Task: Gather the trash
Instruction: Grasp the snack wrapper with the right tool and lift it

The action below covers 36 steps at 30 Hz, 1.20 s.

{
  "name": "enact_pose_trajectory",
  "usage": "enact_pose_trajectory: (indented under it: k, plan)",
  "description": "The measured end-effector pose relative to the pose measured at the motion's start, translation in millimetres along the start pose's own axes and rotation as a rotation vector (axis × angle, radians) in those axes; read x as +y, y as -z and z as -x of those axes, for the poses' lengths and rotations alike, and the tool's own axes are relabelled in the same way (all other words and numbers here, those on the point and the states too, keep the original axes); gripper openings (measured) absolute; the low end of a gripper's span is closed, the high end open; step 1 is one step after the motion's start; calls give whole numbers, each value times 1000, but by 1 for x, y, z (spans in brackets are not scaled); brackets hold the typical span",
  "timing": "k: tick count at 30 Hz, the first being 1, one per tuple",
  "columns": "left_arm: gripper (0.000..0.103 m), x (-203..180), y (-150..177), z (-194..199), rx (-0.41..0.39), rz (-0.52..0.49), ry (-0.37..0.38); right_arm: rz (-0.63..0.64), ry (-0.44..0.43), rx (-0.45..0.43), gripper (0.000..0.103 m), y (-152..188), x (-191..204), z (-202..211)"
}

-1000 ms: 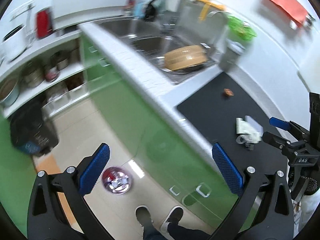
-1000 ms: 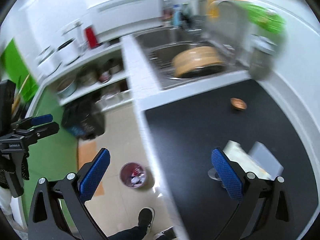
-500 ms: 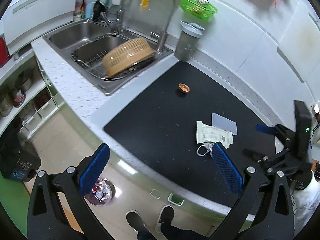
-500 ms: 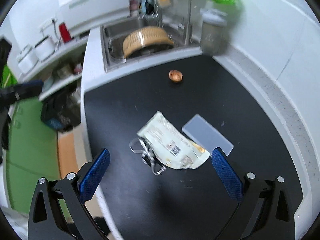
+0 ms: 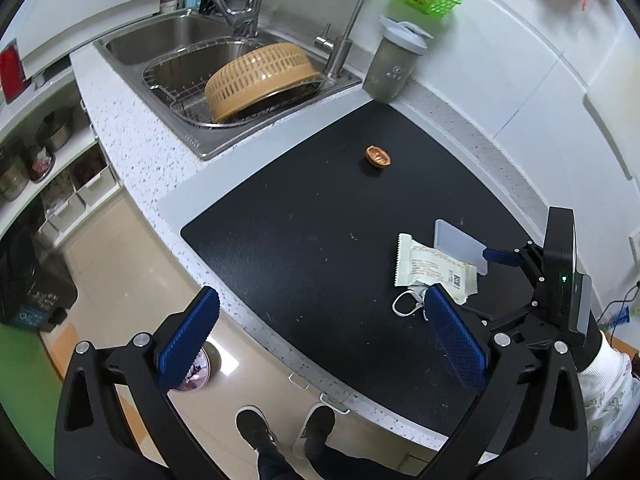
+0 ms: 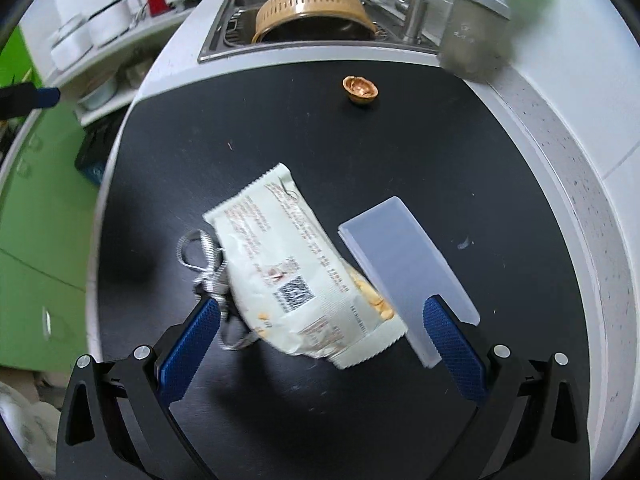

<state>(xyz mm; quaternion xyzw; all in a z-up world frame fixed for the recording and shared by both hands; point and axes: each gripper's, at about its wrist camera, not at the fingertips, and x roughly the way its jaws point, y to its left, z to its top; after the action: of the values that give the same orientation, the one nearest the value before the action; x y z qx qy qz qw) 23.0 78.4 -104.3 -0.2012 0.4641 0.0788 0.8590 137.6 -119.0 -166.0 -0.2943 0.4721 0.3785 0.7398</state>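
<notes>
Since your right gripper (image 6: 320,332) hangs spread wide and empty, the snack wrapper (image 6: 296,276) sits straight ahead between its fingers, long axis slanting from far-left to near-right across your reach. Your left gripper (image 5: 320,336), also wide and empty, stands farther off.

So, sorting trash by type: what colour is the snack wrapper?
Cream-white with brown print, the snack wrapper shows best in the right wrist view.

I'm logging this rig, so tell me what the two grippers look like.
Both are black plastic frames with silver screws and textured blue finger pads. The left gripper matches the right gripper. The left view shows a green light on the right unit and a white patterned sleeve behind it.
</notes>
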Motion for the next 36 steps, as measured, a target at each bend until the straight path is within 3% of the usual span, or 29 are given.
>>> enact_pose_trajectory:
  k: [1,3,7,9,12,18,22,23,31,36]
  plan:
    - [100,0,1,-2,3,9,-3,10,-10,3,96,0,-1,-4]
    - [100,1,3,-5,7,20,-8,24,-17,14,83,0,-2,-10]
    - [100,0,3,-7,9,33,-13,42,-32,-9,74,-2,-2,-10]
    - [100,-1,3,-7,8,33,-13,53,-37,-17,58,-3,-2,-9]
    - [100,-5,1,-7,6,33,-6,57,-46,-13,48,-5,-3,-10]
    - [100,-13,-3,-11,12,12,8,12,-71,-31,23,-5,-11,-2]
    - [100,-24,-10,-16,16,-13,21,-28,-83,-44,11,-5,-17,9]
    - [100,-27,-12,-18,17,-22,25,-41,-84,-49,3,-6,-19,12]
    - [100,-58,-15,-37,62,-128,70,-158,-59,-71,1,-6,-43,42]
    - [100,-83,-5,-61,117,-246,68,-203,-38,-82,1,0,-54,54]
